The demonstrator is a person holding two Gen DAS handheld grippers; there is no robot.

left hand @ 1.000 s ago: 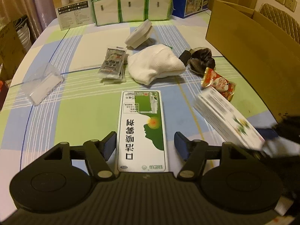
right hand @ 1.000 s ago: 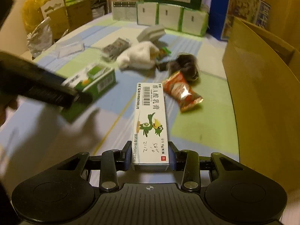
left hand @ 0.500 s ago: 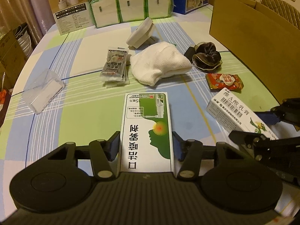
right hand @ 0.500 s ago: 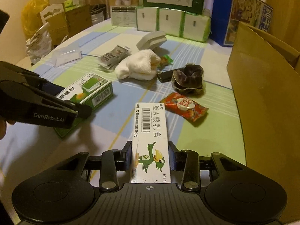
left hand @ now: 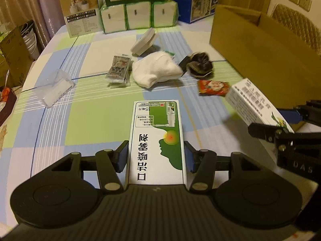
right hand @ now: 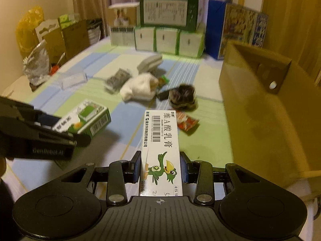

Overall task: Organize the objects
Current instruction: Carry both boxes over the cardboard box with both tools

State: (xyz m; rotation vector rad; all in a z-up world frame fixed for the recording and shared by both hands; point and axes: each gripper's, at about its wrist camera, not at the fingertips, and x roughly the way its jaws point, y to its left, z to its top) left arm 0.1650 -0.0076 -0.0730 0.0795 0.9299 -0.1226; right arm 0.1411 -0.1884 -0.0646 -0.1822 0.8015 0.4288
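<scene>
1. Both grippers carry a carton above the bench (left hand: 60, 124), which wears a checked blue, green and cream cloth.
2. Left gripper (left hand: 156, 154): its fingers are closed on the sides of a green-and-white spray box (left hand: 156, 140). The box lies flat, its long axis running straight away from the camera; it shows a green head silhouette and large black characters.
3. Right gripper (right hand: 160, 167): its fingers are pressed against a white ointment box (right hand: 161, 146), narrow and long, pointing forward, printed with a barcode and a green cartoon bird.
4. Beyond the boxes lie a red snack packet (left hand: 212, 87), a dark scrunchie (left hand: 200, 65) and a white cloth (left hand: 156, 72).
5. A cardboard box (right hand: 266, 108) stands open at the right.
</scene>
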